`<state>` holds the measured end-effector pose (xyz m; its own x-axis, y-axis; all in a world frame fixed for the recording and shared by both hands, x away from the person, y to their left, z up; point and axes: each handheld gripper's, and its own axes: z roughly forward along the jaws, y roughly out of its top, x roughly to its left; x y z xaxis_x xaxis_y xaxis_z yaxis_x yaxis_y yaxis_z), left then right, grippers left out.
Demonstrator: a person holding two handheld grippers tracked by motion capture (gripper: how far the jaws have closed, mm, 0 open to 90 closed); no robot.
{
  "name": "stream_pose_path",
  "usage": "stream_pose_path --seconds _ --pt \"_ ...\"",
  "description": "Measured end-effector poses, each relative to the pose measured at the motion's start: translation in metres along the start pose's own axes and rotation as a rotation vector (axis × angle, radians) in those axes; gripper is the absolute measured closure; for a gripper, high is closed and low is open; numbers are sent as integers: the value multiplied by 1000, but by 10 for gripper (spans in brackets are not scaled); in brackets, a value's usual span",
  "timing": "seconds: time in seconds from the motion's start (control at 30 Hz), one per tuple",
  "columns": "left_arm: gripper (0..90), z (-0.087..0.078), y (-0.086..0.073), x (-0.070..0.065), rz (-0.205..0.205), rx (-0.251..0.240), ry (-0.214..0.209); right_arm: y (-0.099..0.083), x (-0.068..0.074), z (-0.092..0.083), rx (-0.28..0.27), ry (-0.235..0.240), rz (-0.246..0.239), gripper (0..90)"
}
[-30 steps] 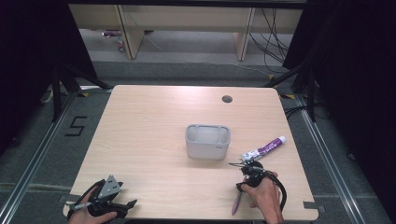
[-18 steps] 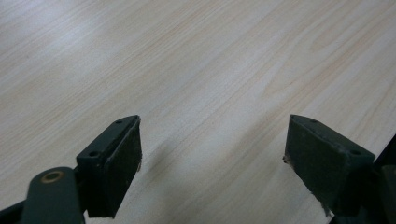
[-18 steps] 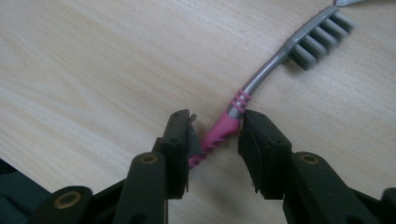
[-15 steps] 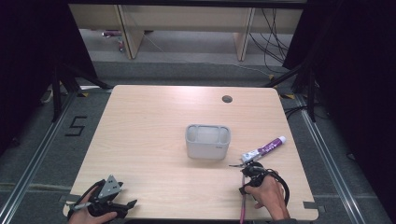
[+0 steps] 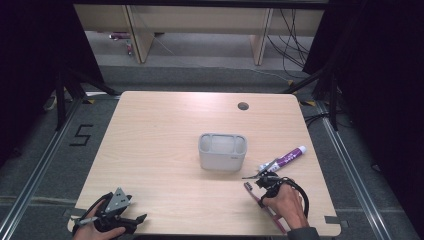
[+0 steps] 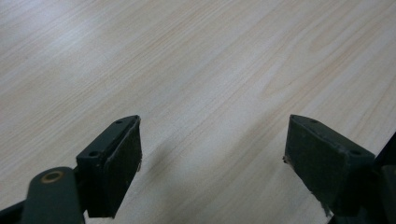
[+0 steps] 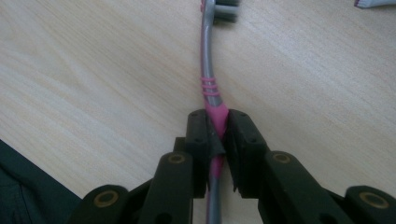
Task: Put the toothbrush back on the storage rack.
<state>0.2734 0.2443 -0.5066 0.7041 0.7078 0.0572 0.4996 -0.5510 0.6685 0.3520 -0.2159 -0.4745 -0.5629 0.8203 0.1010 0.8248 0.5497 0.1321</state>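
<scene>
While jaws pinch toothbrush [image 7: 211, 93], right hand [image 5: 286, 202] low.

The table [image 5: 165, 140] is pale wood with a fine straight grain and 1 dark round hole [image 5: 243, 106] far behind the holder. At its middle stands a plain light-grey holder [image 5: 222, 152]. Right of the holder lies a purple-and-white tube [image 5: 284, 159]. In front of the tube, the toothbrush [image 7: 208, 84] is grey with a pink grip and 3 thin pink rings. Both grippers have black jaws; the left gripper [image 5: 112, 215] carries a grey plate.
</scene>
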Motion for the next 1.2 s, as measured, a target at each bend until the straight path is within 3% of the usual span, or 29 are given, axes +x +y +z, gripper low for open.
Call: stream_pose_path --seconds 0.07,0.1,0.3,0.4,0.43,0.47,0.57,0.6,0.63,0.7,0.83,0.87,0.93,0.97,1.0,1.07,1.1,1.17,1.2 --pt "181 0 0 0 -1 0 0 2 3 -1 20 -3 24 790" --pt "181 0 0 0 -1 0 0 2 2 0 18 -3 3 791" --pt "181 0 0 0 1 0 -1 7 7 1 63 -27 0 800" --pt "181 0 0 0 2 -3 0 8 10 1 76 -46 -30 802" --pt "181 -1 0 0 6 0 -6 10 8 2 70 -50 -70 803" --pt "181 -3 1 2 37 25 -4 10 7 2 67 -54 -63 803" --pt "181 -2 0 1 22 13 -8 9 10 1 73 -54 -32 804" --pt "181 -2 0 1 24 15 -8 9 8 2 69 -53 -63 804" --pt "181 -2 0 1 23 14 -8 9 11 1 76 -61 -39 804" --pt "181 -2 1 2 24 17 -11 10 12 2 79 -62 -53 806" --pt "181 -2 1 1 23 12 -8 9 11 1 72 -61 -49 811" --pt "181 -2 1 1 21 10 -9 9 9 2 65 -54 -73 812" --pt "181 -2 1 2 23 16 -11 7 11 0 73 -33 -28 812" --pt "181 -2 0 2 28 17 -2 7 10 -1 74 -37 -30 812" --pt "181 0 0 0 -4 -9 2 6 9 -1 63 -43 -40 813" --pt "182 -2 1 2 23 14 -8 5 8 -5 52 -27 -20 813" --pt "181 -2 1 1 16 7 -6 5 6 -7 27 -25 -49 813" --pt "181 0 0 0 -4 -8 2 5 5 -13 23 -21 -41 814" --pt "181 0 0 1 -1 -6 2 4 3 -15 6 -30 -65 813"
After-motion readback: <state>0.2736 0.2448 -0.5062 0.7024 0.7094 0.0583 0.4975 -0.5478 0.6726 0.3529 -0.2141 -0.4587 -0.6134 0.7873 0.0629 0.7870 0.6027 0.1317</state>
